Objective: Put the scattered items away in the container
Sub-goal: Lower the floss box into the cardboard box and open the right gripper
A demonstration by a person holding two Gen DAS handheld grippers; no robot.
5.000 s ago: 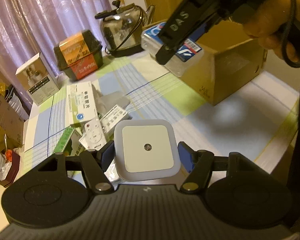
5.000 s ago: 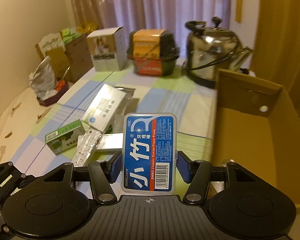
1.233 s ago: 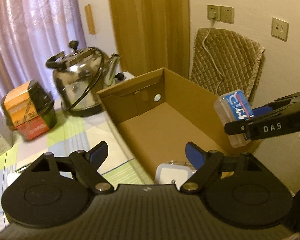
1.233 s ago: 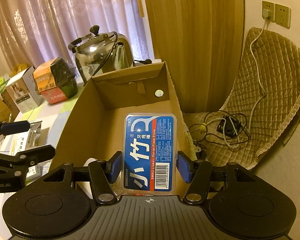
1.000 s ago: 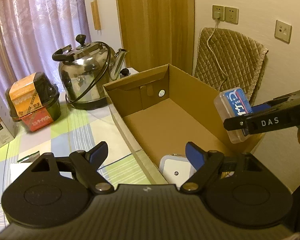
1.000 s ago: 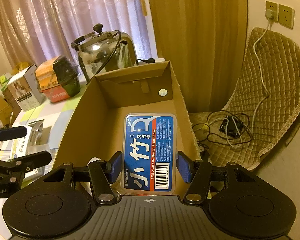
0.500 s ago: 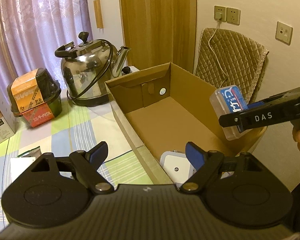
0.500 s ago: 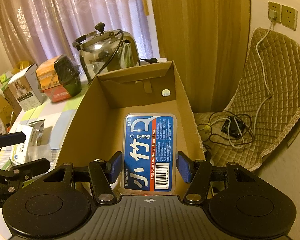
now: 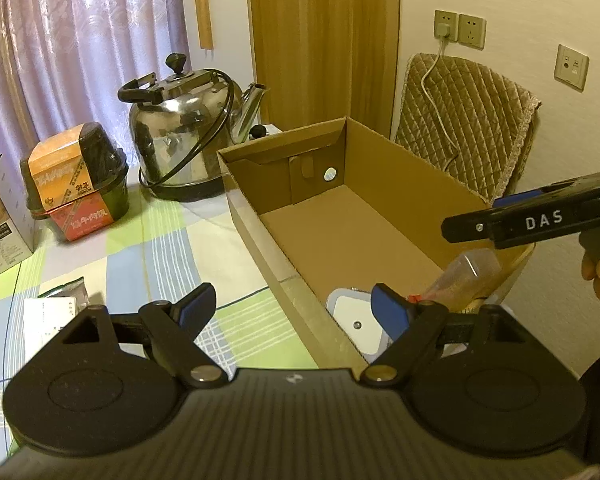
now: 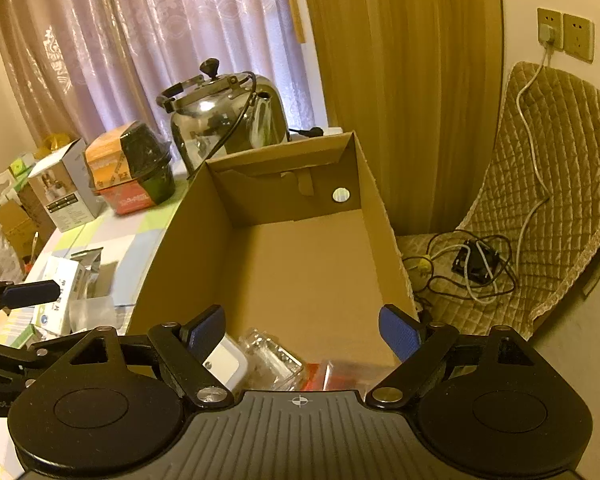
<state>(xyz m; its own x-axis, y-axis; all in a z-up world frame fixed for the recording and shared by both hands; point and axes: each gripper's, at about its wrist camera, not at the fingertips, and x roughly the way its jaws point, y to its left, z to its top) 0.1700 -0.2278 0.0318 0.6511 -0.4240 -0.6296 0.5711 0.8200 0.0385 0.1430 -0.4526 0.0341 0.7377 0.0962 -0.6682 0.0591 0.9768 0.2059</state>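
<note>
Left wrist view: we log our left gripper (image 9: 292, 306) with fingers spread wide and holding nothing, above the near edge of the cardboard box (image 9: 256, 232). Inside the box, at its near end, we list a white night light (image 9: 354, 320) and a clear floss pick case (image 9: 464, 276), tilted and blurred. Our right gripper (image 10: 302, 330) is likewise spread and bare over the box. On the checked tablecloth (image 9: 172, 252) we note a kettle (image 9: 180, 148).
</note>
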